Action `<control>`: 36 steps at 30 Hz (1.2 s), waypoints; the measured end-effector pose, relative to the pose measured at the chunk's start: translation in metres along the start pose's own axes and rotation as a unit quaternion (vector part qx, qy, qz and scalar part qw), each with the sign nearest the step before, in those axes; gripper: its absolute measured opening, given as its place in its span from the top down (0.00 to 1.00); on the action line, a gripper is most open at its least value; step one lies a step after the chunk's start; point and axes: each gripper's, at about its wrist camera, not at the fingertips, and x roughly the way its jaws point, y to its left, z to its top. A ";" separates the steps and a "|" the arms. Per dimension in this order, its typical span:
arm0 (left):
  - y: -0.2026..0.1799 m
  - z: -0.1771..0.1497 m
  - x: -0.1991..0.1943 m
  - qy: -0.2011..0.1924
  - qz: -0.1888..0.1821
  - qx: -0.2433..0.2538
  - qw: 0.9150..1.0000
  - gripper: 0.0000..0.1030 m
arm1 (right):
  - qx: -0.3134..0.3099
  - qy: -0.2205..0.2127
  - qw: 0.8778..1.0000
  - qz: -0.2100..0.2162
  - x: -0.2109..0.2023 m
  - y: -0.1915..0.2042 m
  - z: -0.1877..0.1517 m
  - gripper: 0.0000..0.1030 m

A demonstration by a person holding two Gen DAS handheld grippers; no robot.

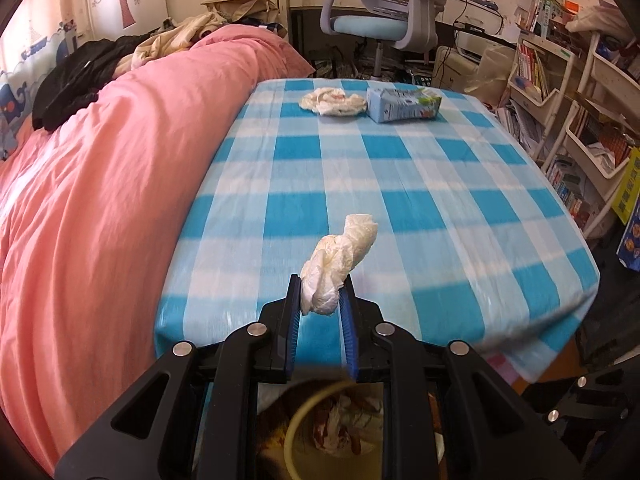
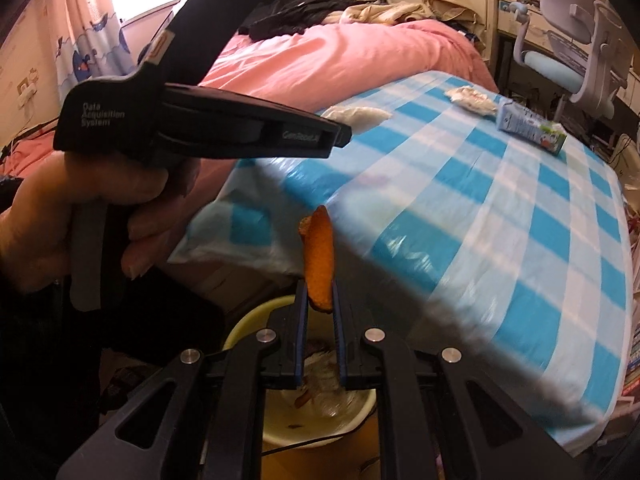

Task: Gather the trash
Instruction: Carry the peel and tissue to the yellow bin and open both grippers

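Note:
My left gripper (image 1: 322, 292) is shut on a crumpled white tissue (image 1: 340, 258) that sticks up past the blue pads, over the near edge of the blue checked table (image 1: 400, 168). My right gripper (image 2: 320, 292) is shut on an orange peel (image 2: 319, 258) and hangs above a yellow waste bin (image 2: 320, 412) that holds scraps. The bin (image 1: 332, 428) also shows under the left gripper. From the right wrist view, the left gripper (image 2: 340, 130) with its tissue (image 2: 360, 114) and a person's hand (image 2: 80, 216) are at the upper left. A second crumpled tissue (image 1: 334, 101) and a light blue carton (image 1: 402, 105) lie at the table's far end.
A bed with a pink quilt (image 1: 104, 184) and piled clothes runs along the table's left side. An office chair (image 1: 380, 12) and desk stand beyond the table. White shelves with books (image 1: 568, 92) line the right side.

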 end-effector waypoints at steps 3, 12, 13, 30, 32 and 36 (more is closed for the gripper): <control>0.001 -0.016 -0.007 0.007 -0.001 -0.006 1.000 0.83 | 0.002 0.010 1.000 0.002 0.001 0.009 -0.011 0.88; 0.001 -0.056 -0.020 0.027 0.003 -0.011 1.000 0.83 | 0.006 0.039 0.999 0.001 0.005 0.022 -0.031 0.87; 0.000 -0.061 -0.021 0.032 0.003 -0.011 0.999 0.83 | 0.006 0.041 0.999 0.001 0.006 0.023 -0.033 0.87; -0.013 -0.114 -0.031 0.077 0.024 0.008 0.997 0.43 | 0.025 0.056 0.998 -0.029 0.001 0.022 -0.049 0.60; -0.013 -0.114 -0.033 0.069 0.031 0.006 0.997 0.39 | 0.031 0.055 0.997 -0.035 -0.001 0.020 -0.050 0.58; -0.010 -0.111 -0.038 0.050 0.044 -0.002 0.998 0.34 | 0.041 0.049 0.997 -0.046 -0.002 0.017 -0.052 0.48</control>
